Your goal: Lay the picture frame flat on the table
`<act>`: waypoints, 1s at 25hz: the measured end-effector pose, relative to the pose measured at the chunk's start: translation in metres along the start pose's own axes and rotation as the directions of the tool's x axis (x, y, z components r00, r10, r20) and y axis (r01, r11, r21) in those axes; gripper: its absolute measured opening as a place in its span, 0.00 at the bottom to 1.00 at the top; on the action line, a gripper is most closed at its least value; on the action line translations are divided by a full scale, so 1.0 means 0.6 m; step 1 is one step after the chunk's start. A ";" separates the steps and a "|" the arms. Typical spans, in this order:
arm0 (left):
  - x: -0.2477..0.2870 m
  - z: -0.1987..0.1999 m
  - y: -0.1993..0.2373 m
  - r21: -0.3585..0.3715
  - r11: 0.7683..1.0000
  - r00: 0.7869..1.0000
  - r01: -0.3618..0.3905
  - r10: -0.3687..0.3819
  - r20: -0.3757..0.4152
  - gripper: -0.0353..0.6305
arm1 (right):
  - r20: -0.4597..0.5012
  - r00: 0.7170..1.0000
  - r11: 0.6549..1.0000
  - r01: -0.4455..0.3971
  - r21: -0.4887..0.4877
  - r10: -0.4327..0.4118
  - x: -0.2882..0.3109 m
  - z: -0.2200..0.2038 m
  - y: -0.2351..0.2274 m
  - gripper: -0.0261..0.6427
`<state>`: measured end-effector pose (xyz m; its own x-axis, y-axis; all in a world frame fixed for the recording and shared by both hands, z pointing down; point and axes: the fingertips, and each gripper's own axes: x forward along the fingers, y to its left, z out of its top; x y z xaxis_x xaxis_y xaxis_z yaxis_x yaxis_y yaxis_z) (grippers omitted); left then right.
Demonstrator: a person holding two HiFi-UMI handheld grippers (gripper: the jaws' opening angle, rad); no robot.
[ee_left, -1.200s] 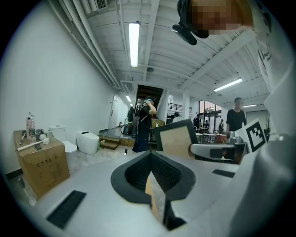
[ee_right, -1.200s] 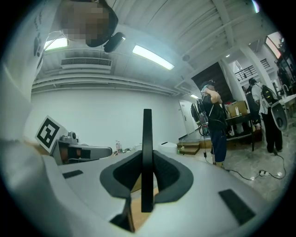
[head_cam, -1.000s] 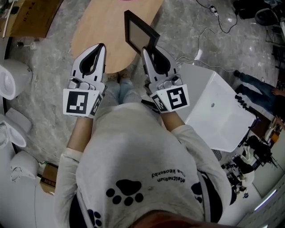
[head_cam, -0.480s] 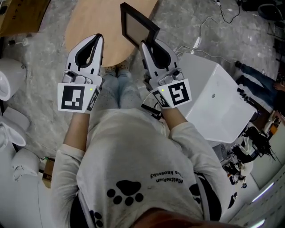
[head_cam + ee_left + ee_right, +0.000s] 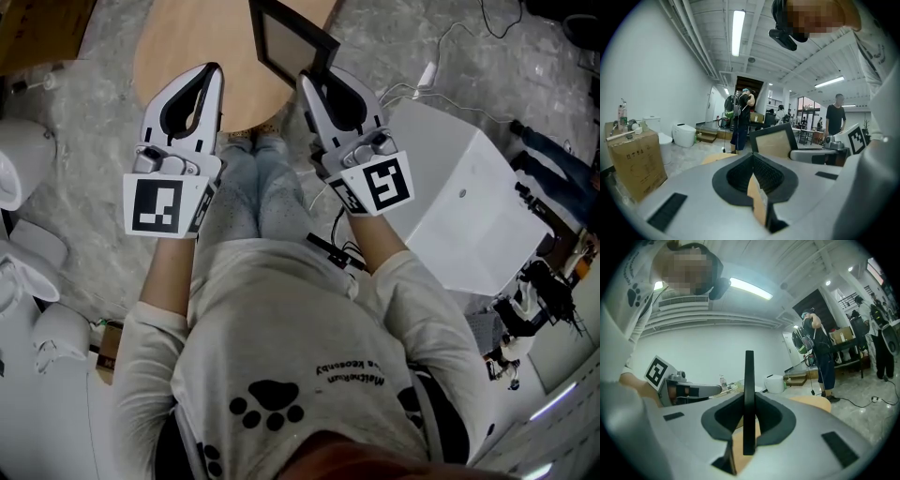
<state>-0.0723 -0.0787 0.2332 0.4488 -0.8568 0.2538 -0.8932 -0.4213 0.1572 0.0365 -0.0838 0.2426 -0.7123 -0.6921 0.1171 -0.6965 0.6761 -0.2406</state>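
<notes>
A grey marbled floor [image 5: 75,141] fills most of the head view. At the far side stands the rounded light wooden table [image 5: 187,47], and a large white box [image 5: 469,206] sits to the right.

The left gripper [image 5: 214,70] hangs over the table's near edge. Its own view shows the pads pressed together with nothing between them, so it is clenched and empty.

The right gripper [image 5: 306,80] is beside it, at the table's near right edge. It grasps the black picture frame with a tan panel [image 5: 286,42] by its lower edge. In the right gripper view the frame's dark rim [image 5: 749,399] stands upright between the pads.

Over the last second both grippers have moved together, and the frame now sits further over the tabletop. The grip has not changed, and the frame is as upright as before and clear of the wood.

The frame seems only to have been brought to its place so far. Tipping it flat and letting go are likely still to come.
</notes>
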 end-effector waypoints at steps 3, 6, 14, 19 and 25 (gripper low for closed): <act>0.006 -0.017 0.008 -0.005 1.000 1.000 0.007 -0.007 -0.006 0.07 | -0.008 1.000 1.000 0.002 0.005 -0.002 0.007 -0.020 0.001 0.16; 0.013 -0.036 0.014 -0.009 1.000 1.000 0.005 -0.005 -0.014 0.07 | -0.016 1.000 1.000 -0.003 0.014 0.004 0.013 -0.042 -0.002 0.16; 0.038 -0.081 0.018 -0.013 1.000 1.000 0.004 -0.005 -0.025 0.07 | -0.020 1.000 0.999 -0.008 0.036 0.008 0.023 -0.084 -0.020 0.16; 0.048 -0.114 0.026 -0.050 0.999 0.999 0.000 -0.002 -0.036 0.07 | -0.029 1.000 0.999 0.000 0.052 0.001 0.027 -0.116 -0.037 0.16; 0.061 -0.147 0.033 -0.050 0.999 0.999 0.004 -0.007 -0.050 0.07 | -0.033 0.999 0.998 0.003 0.063 -0.001 0.033 -0.148 -0.047 0.16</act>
<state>-0.0714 -0.0921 0.3297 0.4556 -0.8382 0.2998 -0.8888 -0.4096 0.2057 0.0345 -0.0941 0.3375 -0.7138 -0.6842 0.1495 -0.6921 0.6565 -0.3000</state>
